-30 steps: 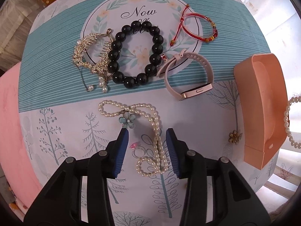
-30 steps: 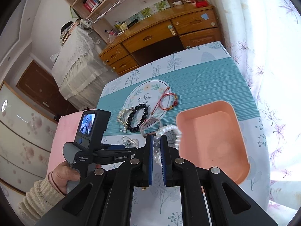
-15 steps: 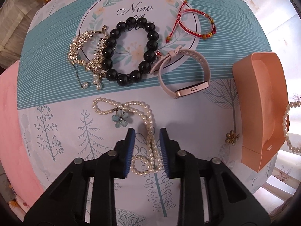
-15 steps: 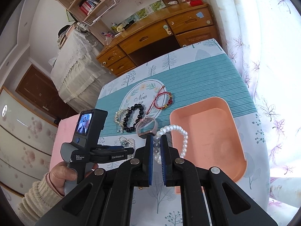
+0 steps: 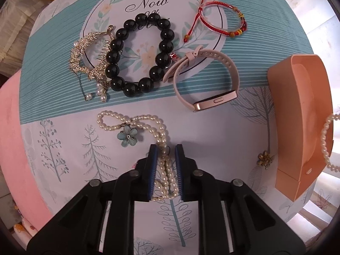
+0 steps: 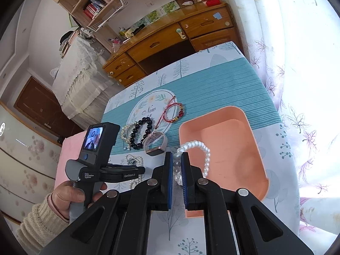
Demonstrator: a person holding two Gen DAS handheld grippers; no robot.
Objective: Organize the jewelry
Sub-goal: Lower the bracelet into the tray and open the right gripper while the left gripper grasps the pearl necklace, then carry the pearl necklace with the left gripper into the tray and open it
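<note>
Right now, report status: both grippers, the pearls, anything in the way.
Left gripper shut on pearl necklace, on the table. Right gripper shut on pearl bracelet, raised over tray. Nothing in the way.

Left gripper (image 5: 165, 172) jaws pinch the pearl necklace (image 5: 148, 125) (apparently touching it) on the tablecloth (image 5: 212, 140).

peach tray (image 6: 231, 114); black bead bracelet (image 5: 119, 34), teal-striped, tree-printed tablecloth (image 5: 244, 27)

I am in a home bedroom: a wooden desk with drawers (image 6: 170, 40), cluttered wooden bookshelves (image 6: 102, 2), floral curtains (image 6: 286, 63).
</note>
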